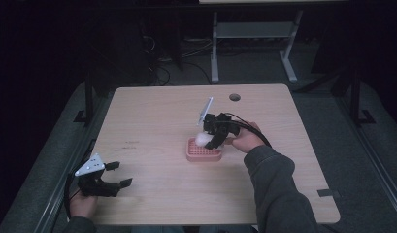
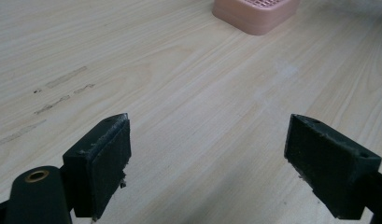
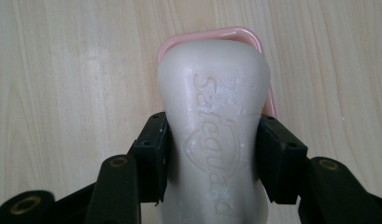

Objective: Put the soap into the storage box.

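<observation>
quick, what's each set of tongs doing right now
Left tongs: open, nothing between them, over bare table.
Right tongs: shut on the white soap bar, held over the pink soap dish.

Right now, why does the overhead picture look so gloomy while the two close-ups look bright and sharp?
High view: dim and grainy, the surroundings nearly black, the table lit. Right gripper view: bright and even, the soap bar sharp enough to read its embossed lettering, the pink tray peeking behind. Left gripper view: crisp wood grain, soft shadow under the jaws, the tray's far edge slightly soft.
</observation>
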